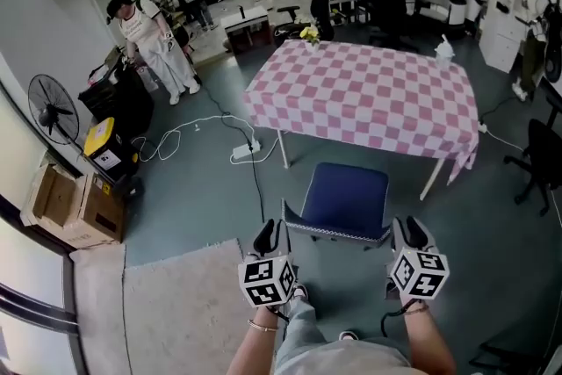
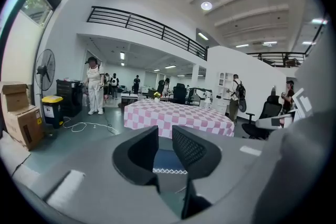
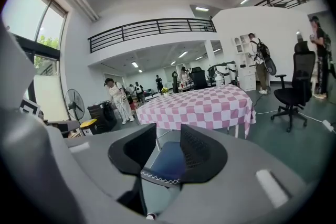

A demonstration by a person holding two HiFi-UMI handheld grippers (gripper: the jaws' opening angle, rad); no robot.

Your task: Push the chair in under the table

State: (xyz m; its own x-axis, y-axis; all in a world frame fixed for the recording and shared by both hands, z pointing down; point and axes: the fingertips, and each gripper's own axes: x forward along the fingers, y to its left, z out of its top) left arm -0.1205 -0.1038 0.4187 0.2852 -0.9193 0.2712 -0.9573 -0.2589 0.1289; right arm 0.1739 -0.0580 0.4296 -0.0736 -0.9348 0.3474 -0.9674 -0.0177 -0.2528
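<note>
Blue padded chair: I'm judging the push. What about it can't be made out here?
Legs: head view, hidden beneath the blue padded chair seat.
Backrest contact: gripper views, left hand-held gripper and right hand-held gripper cover it themselves.
Backrest face: head view, seen edge-on.

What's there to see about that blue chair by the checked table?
The chair has a blue padded seat and a grey near edge with a white zigzag pattern. It stands upright on the grey floor, just short of the table, not yet under it. The left gripper and right gripper sit by its near corners, jaws apart; whether they touch it is unclear.
</note>
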